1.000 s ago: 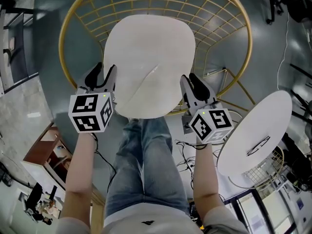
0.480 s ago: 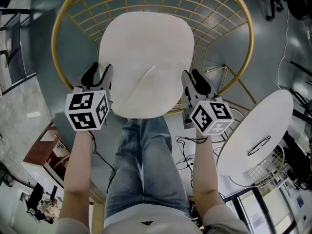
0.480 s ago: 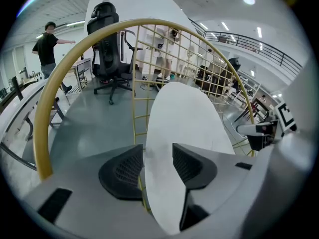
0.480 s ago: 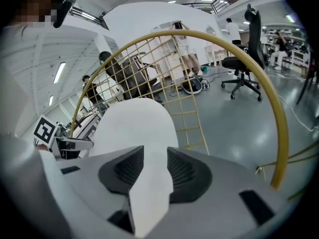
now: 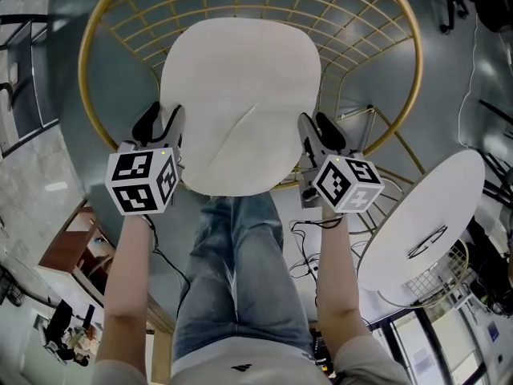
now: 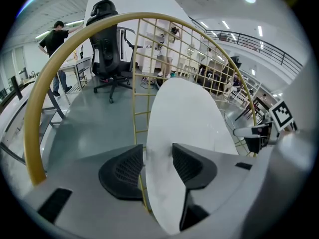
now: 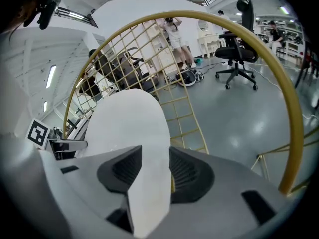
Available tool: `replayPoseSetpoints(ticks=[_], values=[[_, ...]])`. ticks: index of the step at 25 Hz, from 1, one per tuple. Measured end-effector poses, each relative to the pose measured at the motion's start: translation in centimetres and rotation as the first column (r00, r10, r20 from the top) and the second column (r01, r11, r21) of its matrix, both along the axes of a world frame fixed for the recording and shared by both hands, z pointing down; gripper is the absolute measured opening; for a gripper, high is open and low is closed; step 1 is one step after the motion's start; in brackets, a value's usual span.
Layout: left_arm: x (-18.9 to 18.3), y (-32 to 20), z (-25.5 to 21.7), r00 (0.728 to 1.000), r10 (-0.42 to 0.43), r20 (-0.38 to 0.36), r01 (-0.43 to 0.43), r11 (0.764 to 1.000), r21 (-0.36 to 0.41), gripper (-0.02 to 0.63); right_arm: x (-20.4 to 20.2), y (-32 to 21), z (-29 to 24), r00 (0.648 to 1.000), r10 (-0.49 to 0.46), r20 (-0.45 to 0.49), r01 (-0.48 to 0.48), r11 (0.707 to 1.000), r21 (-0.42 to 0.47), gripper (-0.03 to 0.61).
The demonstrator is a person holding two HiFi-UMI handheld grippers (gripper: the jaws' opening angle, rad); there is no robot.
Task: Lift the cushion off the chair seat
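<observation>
So the white cushion (image 5: pixel 240 95) is lying flat on the seat of the gold wire chair (image 5: pixel 357 34), not lifted yet, with a faint crease across its near half. The left gripper (image 5: pixel 163 119) is at the cushion's left edge and the right gripper (image 5: pixel 318 128) is at its right edge. Both are up near the front corners and angled downward. In the left gripper view the left gripper (image 6: pixel 157 158) has its jaws wide apart with the cushion's edge slotted between them. The pads sit just beside the fabric on either side but don't look like they're squeezing it, and a bit of gold wire shows in the sliver next to one pad. Same deal in the right gripper view: the right gripper (image 7: pixel 155 166) has just been opening its jaws. The cushion's edge is between them and they're loose around it, not clamped. So neither one actually has hold of anything. The person's jeans (image 5: pixel 232 279) are right at the chair's front edge, and a round white table (image 5: pixel 437 195) stands off to the right, near the chair.
</observation>
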State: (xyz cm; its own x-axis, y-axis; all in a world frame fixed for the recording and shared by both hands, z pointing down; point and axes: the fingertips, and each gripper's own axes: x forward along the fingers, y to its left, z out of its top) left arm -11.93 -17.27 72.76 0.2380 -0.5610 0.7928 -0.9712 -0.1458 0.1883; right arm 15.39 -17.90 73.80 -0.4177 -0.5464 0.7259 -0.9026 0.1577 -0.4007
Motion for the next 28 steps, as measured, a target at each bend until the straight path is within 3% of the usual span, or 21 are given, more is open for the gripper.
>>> replayPoseSetpoints(ticks=[15,28], values=[[-0.3,-0.2,1.3,1.0,-0.004,0.0,0.004,1.0,-0.017,0.204,-0.4,0.1,2.8,0.999,-0.014,0.048,0.018,0.996,-0.085,0.209],[0.2,-0.2,2.4,0.998,-0.008,-0.065,0.004,0.998,-0.062,0.219,-1.5,0.2,4.0,0.995,-0.045,0.091,0.056,0.991,-0.122,0.221]])
